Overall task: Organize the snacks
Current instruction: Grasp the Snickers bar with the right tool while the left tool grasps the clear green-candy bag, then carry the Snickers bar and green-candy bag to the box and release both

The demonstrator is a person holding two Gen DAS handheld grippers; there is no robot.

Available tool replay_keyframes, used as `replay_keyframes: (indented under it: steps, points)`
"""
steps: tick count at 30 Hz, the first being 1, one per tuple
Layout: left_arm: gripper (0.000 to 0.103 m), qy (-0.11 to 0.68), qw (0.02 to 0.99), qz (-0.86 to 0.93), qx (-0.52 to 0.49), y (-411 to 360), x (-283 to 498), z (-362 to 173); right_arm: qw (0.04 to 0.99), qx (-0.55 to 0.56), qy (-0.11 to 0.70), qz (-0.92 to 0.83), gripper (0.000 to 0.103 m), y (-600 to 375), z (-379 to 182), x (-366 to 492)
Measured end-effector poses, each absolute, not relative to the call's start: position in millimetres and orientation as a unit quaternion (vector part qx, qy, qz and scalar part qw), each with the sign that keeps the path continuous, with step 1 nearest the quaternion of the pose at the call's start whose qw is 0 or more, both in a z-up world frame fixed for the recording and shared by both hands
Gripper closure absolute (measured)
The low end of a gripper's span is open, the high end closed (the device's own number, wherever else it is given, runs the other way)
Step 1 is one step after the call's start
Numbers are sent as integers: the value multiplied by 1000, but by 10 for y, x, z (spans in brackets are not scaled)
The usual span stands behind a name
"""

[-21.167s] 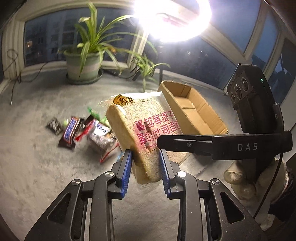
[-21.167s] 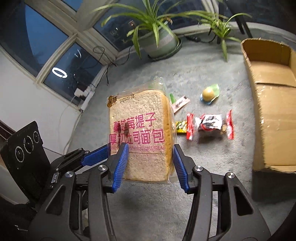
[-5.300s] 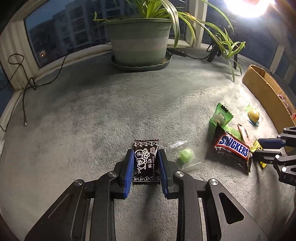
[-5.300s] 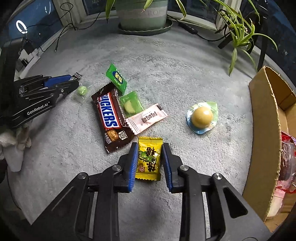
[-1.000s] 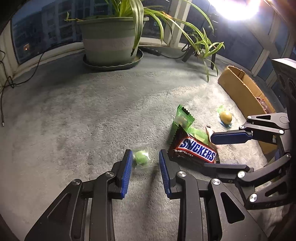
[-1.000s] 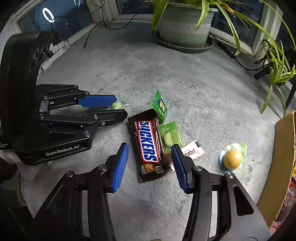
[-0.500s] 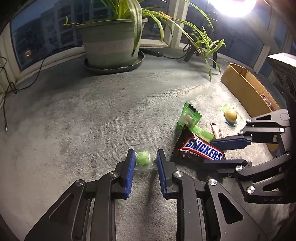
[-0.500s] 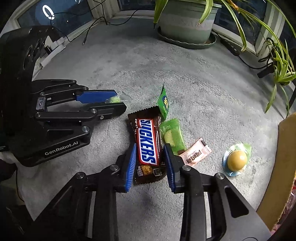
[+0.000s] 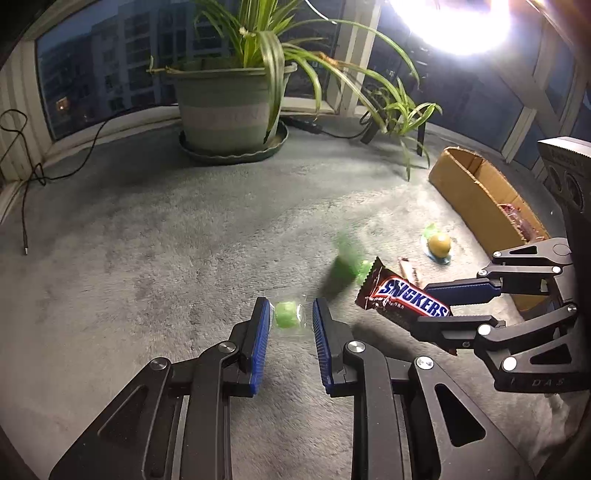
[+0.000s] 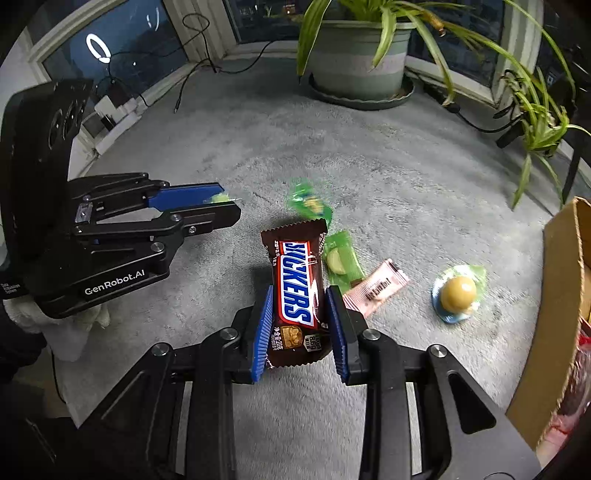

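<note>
Grey carpet (image 9: 155, 236) covers the floor of a bay w/ dark windows (image 9: 107, 70) all round; a bright lamp (image 9: 458, 22) glares at far right in the left wrist view. A big potted plant (image 9: 229, 107) sits at the far side on a saucer, a smaller plant (image 10: 532, 110) to its right, and cables (image 10: 199, 44) trail along the far left sill.

Cardboard box (image 9: 476, 195) lies at the right, open top; something in red and clear wrap shows inside, can't tell what.

Right gripper (image 10: 300, 325) pinches a brown chocolate bar (image 10: 295, 280) across its width, blue-and-red logo facing up, bar lifted off the carpet w/ its far end free. Jaws closed in on it within the last sec.

Left gripper (image 9: 288, 325), to the left of the bar, is squeezed onto a small green candy (image 9: 286, 314) in clear wrap; its jaws also closed in on it over the last sec.

Left on the carpet just past the bar: a blurred green packet (image 10: 308, 201), a green sachet (image 10: 340, 260), a pink sachet (image 10: 376, 288), and nearer the box a yellow ball sweet (image 10: 458, 290) on a blue-green wrapper.
</note>
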State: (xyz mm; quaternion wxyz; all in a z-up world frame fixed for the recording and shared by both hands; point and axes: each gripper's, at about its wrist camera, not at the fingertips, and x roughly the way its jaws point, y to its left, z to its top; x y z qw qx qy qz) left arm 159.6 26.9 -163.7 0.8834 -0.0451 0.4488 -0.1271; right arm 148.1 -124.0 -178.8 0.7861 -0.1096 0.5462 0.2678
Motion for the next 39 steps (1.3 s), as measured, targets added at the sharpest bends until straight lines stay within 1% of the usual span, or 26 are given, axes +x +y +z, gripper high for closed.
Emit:
replay_keyframes:
  steps: [11,23,31,39]
  points:
    - [81,417,894,-151,-56,14,1521,-1306,817,-81,510,256,73,-1677,-1238,1311]
    - [81,385,900,-195,-61,-619,1629,-945,854,-66,480,192,73,-2634,-770,1252]
    - [81,372,899,-219,-74,-1162,1804,-814,868,-60,471,146,73,-3200,-684,1304]
    - [81,371,896,-238,-63,-1731,2039,-779,869,-54,481,104,73,-3665,-804,1435]
